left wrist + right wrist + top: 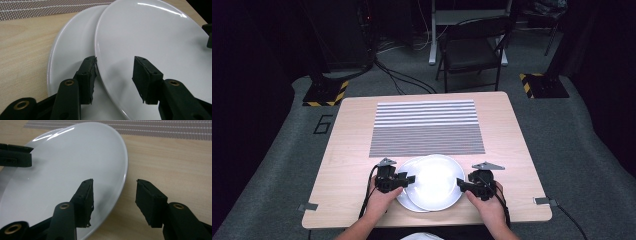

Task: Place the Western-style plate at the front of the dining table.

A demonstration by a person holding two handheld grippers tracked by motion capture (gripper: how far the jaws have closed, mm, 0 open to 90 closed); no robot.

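Two white plates lie near the table's front edge. The upper plate rests offset to the right on the lower plate. My left gripper is at the plates' left side, open. The upper plate's rim runs between its jaws, one jaw over the lower plate and one over the upper. My right gripper is at the upper plate's right edge, open. One of its jaws is over the plate and the other over bare table. No pad visibly presses on the rim.
A striped grey placemat lies just beyond the plates on the wooden table. A folding chair stands on the floor behind the table. A person's hands hold both grippers at the front edge.
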